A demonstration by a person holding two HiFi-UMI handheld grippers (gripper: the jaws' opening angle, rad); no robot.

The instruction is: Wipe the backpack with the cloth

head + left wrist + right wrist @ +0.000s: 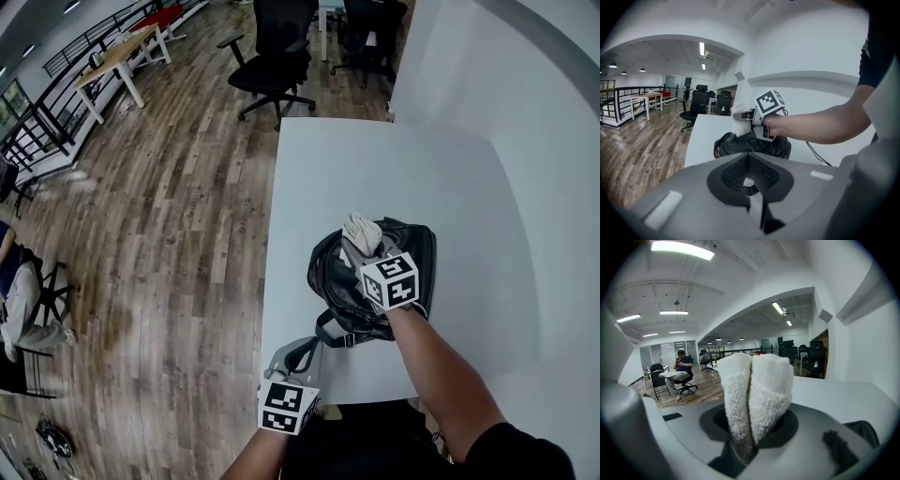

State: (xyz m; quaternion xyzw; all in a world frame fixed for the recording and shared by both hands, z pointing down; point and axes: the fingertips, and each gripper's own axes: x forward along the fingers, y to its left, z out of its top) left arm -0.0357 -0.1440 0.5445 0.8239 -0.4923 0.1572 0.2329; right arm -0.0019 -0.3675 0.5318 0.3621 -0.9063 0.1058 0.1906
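Observation:
A black backpack [339, 281] lies on the white table [375, 169], near its front edge. My right gripper [358, 248] hovers over the bag's far-left part, shut on a folded white cloth [361, 231]. In the right gripper view the cloth [757, 394] stands up between the jaws and fills the middle, with a corner of the backpack [863, 431] at lower right. My left gripper [284, 360] is low at the table's front left corner, next to the bag's strap [323, 330], jaws together and nothing between them. Its own view shows the backpack [754, 144], the cloth [739, 123] and my left gripper [751, 183].
A white wall [525, 112] borders the table on the right. Black office chairs [272, 66] stand on the wooden floor [169, 216] beyond the table's far end. A person [679, 369] sits on a chair far off. A thin cable [816, 155] lies on the table by the wall.

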